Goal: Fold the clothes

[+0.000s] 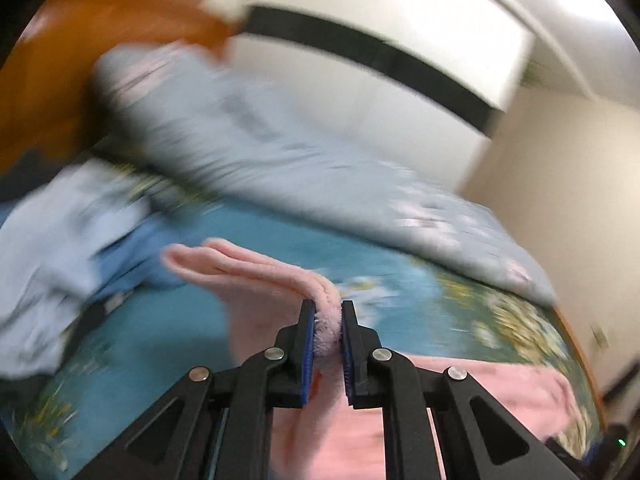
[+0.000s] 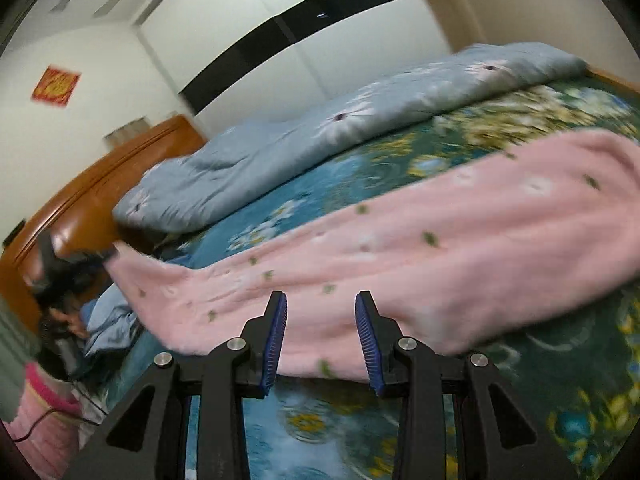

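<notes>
Pink garment (image 2: 400,232) long axis runs 8→2 o'clock; L gripper (image 1: 328,312) clamps its 8 o'clock end, R gripper (image 2: 321,300) released, empty.

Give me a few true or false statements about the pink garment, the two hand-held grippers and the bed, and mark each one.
1. The left hand-held gripper pinches a fold of the pink garment. True.
2. The right hand-held gripper is clamped on the garment. False: its jaws stand apart, gripping nothing.
3. A pale blue quilt lies bunched on the bed. True.
4. The bedsheet is plain white. False: it is teal with flowers.
</notes>
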